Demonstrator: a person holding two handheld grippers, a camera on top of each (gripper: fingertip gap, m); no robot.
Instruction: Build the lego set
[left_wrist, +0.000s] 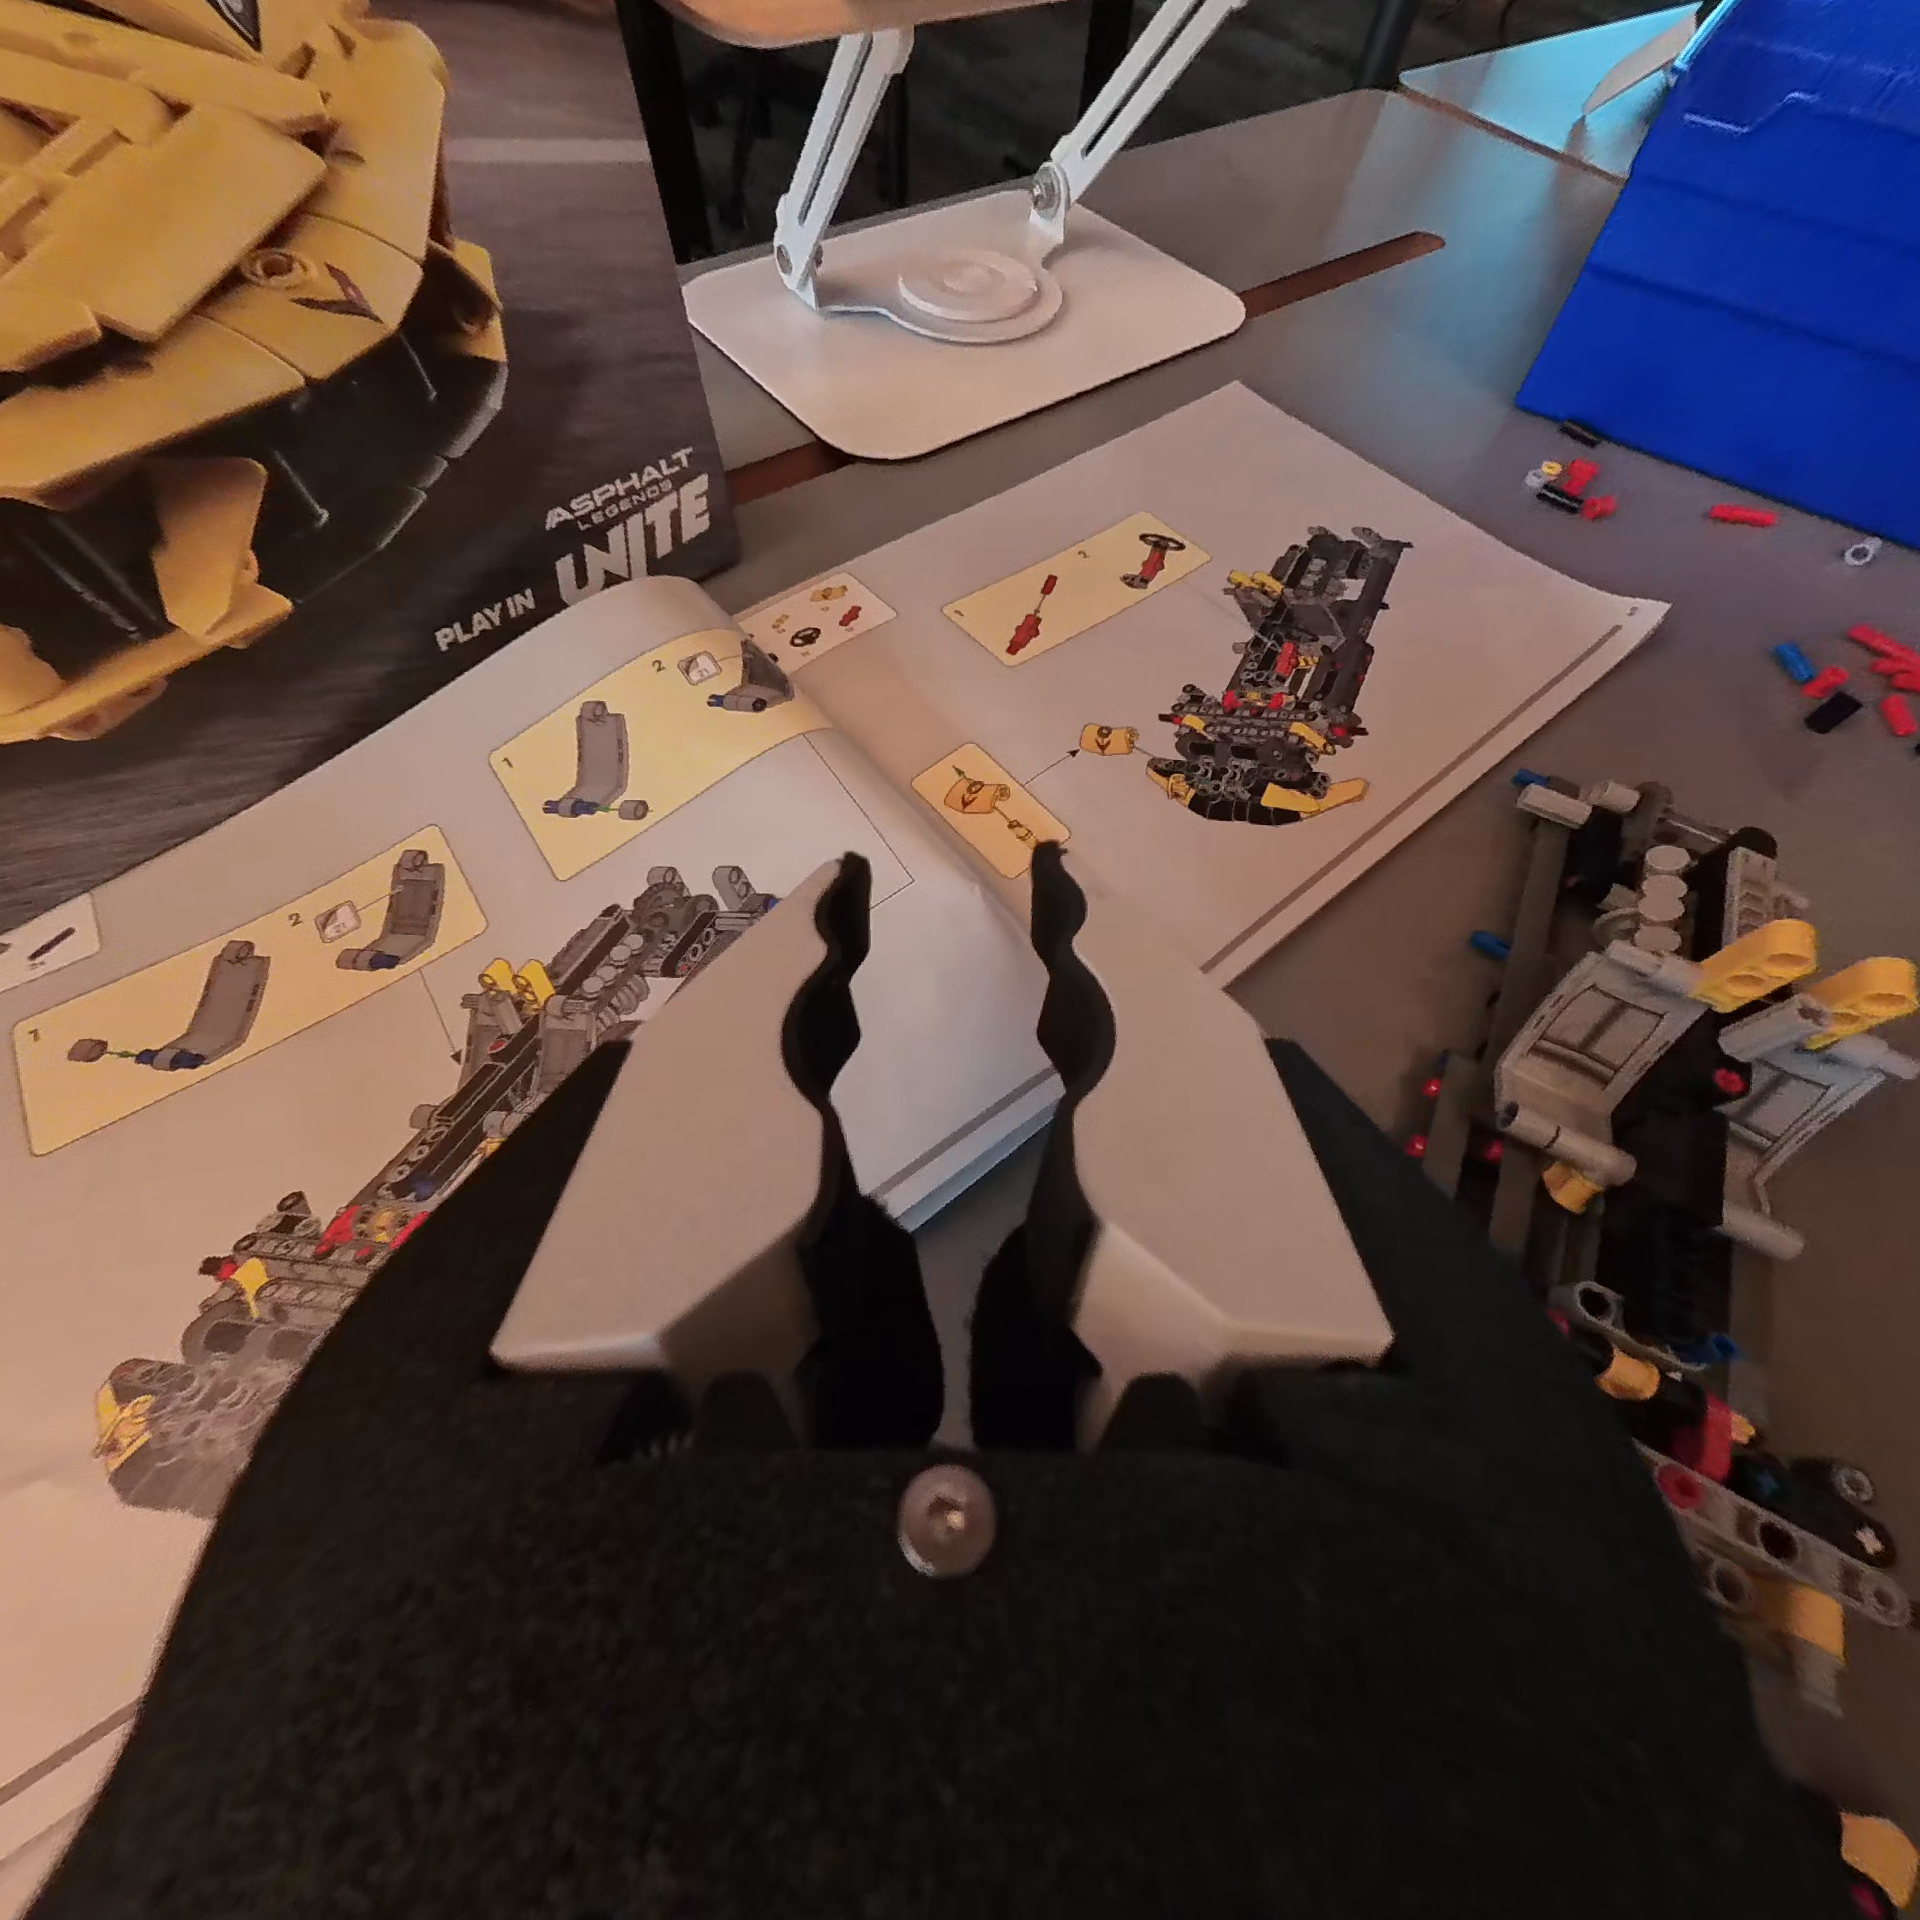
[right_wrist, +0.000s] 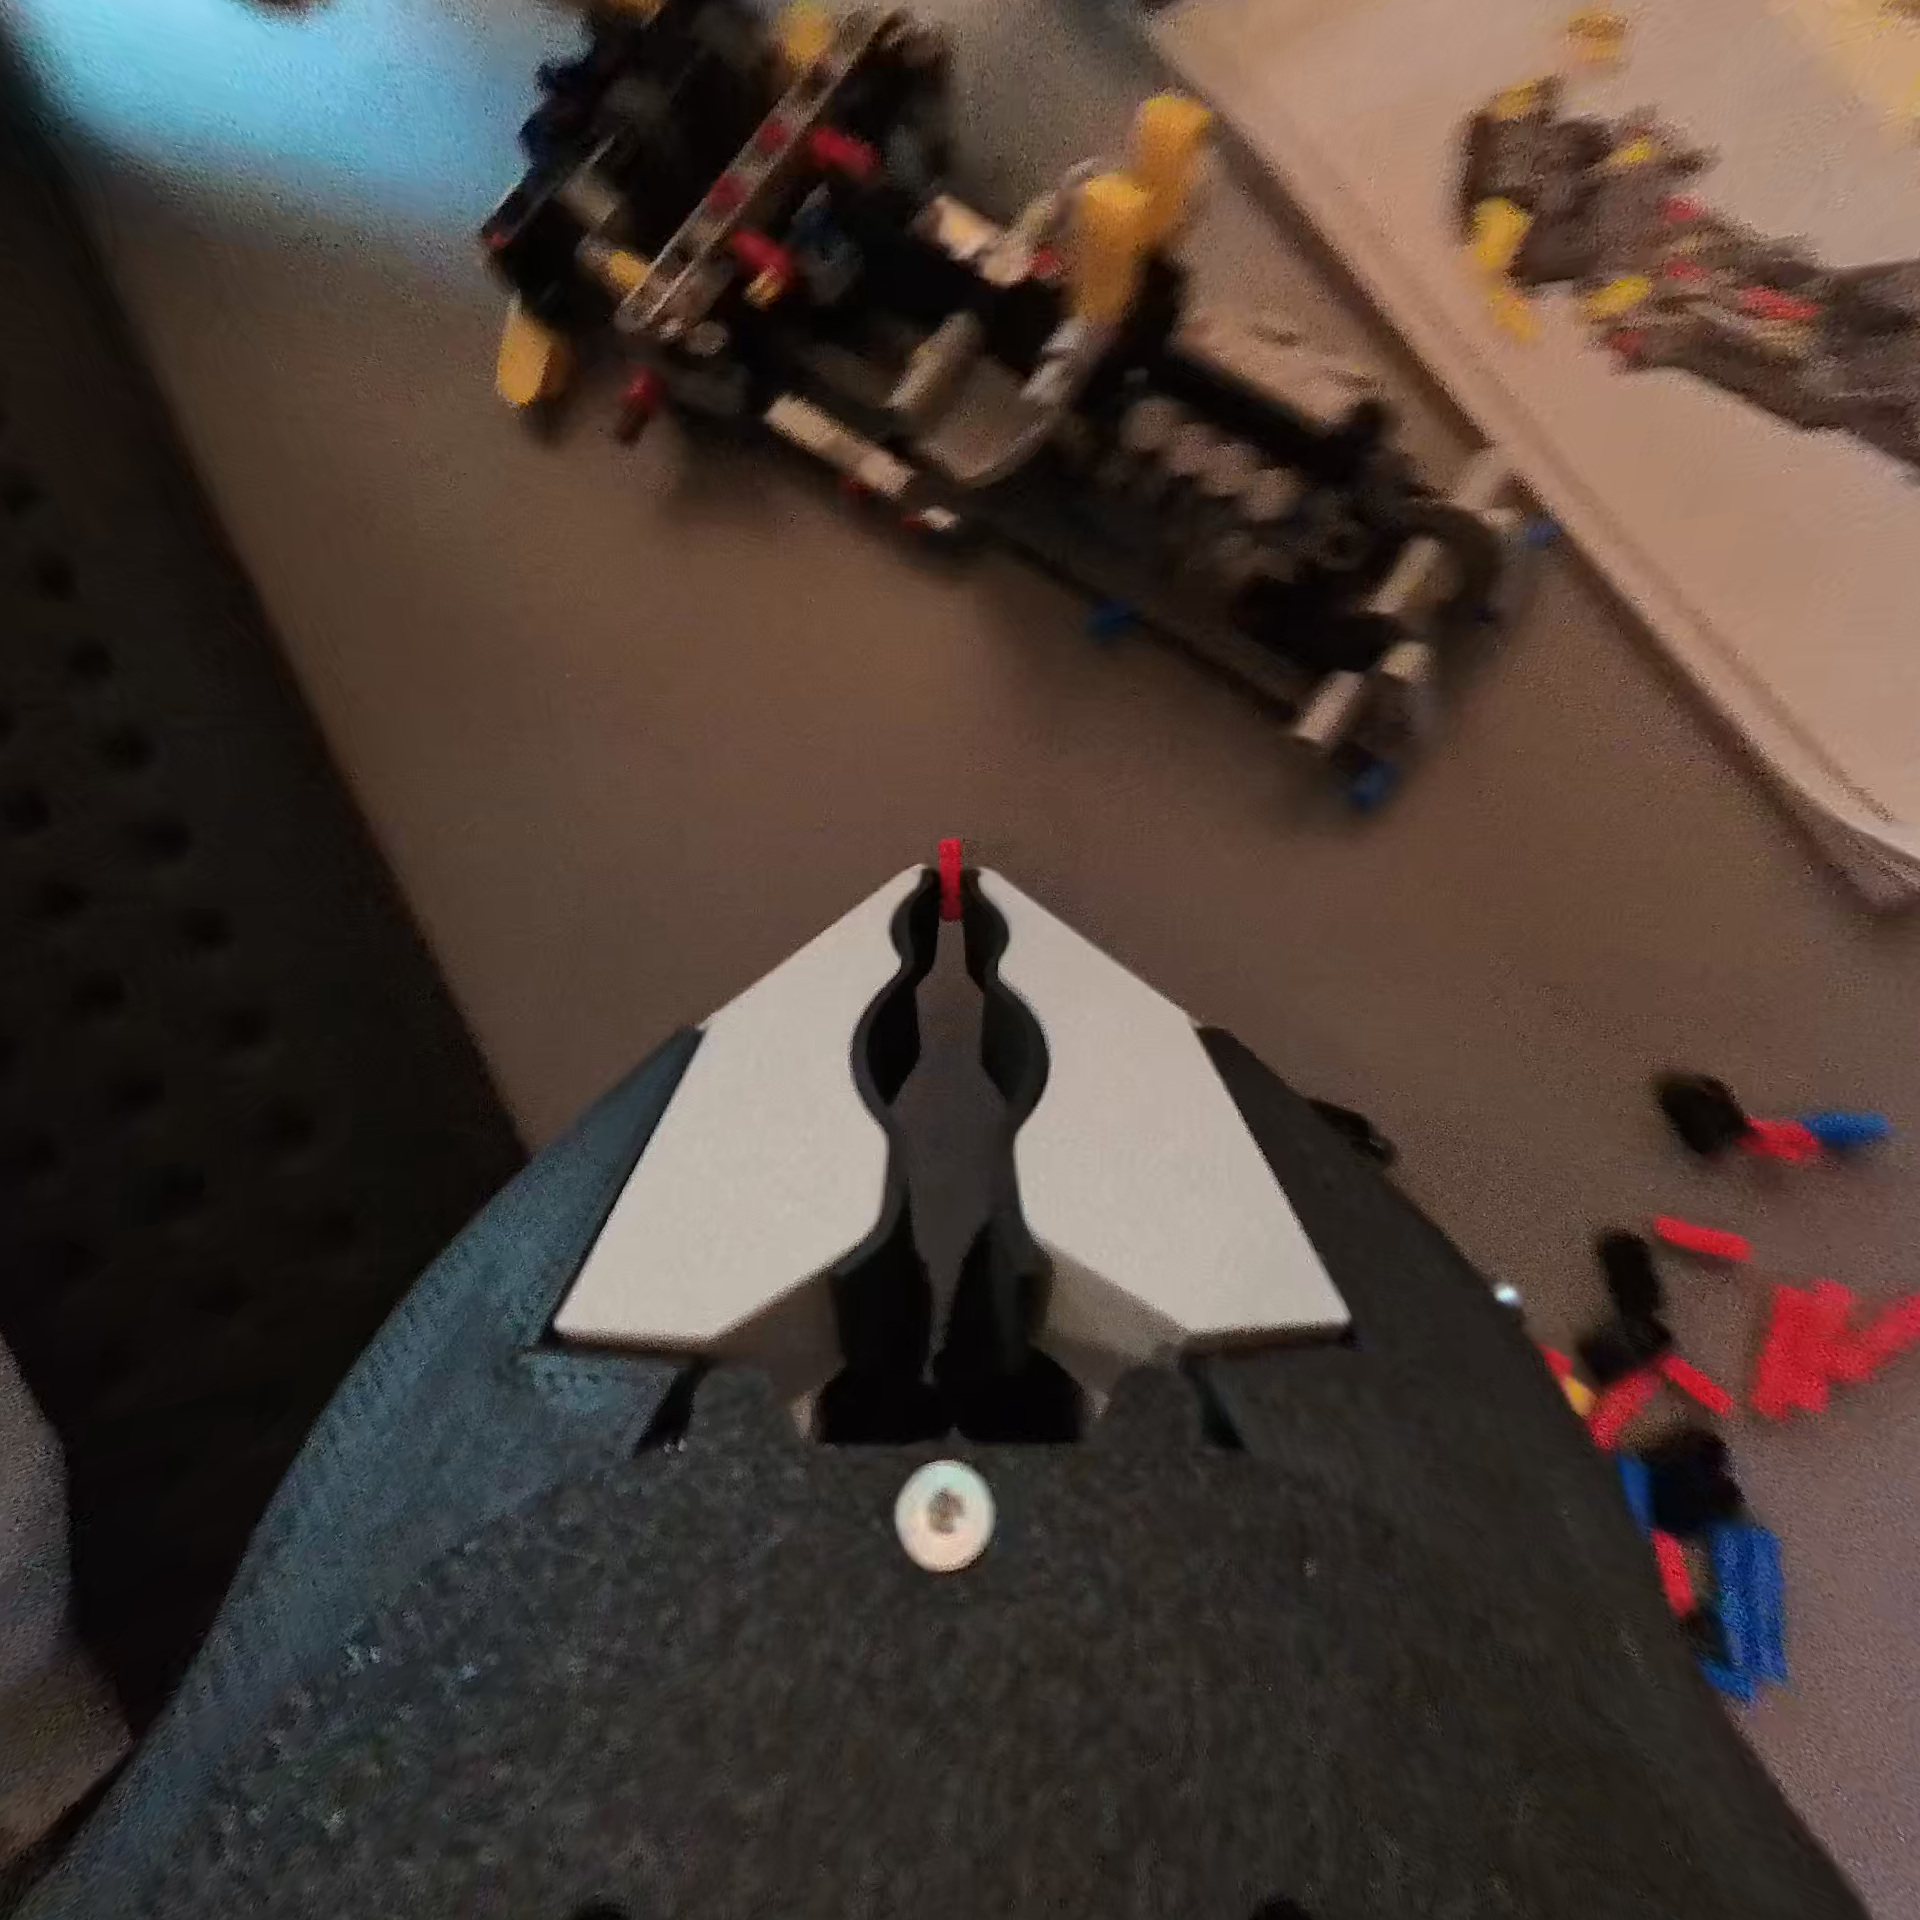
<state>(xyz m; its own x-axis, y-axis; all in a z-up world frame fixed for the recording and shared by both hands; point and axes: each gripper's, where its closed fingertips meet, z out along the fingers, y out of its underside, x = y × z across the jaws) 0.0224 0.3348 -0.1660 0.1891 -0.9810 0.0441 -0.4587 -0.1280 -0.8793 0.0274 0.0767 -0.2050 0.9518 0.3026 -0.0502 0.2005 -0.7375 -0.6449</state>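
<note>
The half-built lego car chassis (left_wrist: 1662, 1122), black and grey with yellow and red parts, lies on the grey table at the right of the left wrist view. It also shows blurred at the top of the right wrist view (right_wrist: 987, 364). My left gripper (left_wrist: 951, 868) is open and empty, held above the open instruction booklet (left_wrist: 935, 727). My right gripper (right_wrist: 951, 883) is shut on a small red lego pin (right_wrist: 950, 871) that sticks out past the fingertips, held above bare table short of the chassis.
The set's box (left_wrist: 260, 364) stands at the back left. A white stand base (left_wrist: 966, 322) sits behind the booklet, a blue bin (left_wrist: 1766, 260) at the back right. Loose red, blue and black pins (right_wrist: 1714, 1382) lie scattered on the table; more lie by the bin (left_wrist: 1860, 675). The grippers' ends are close to 25 cm from one another.
</note>
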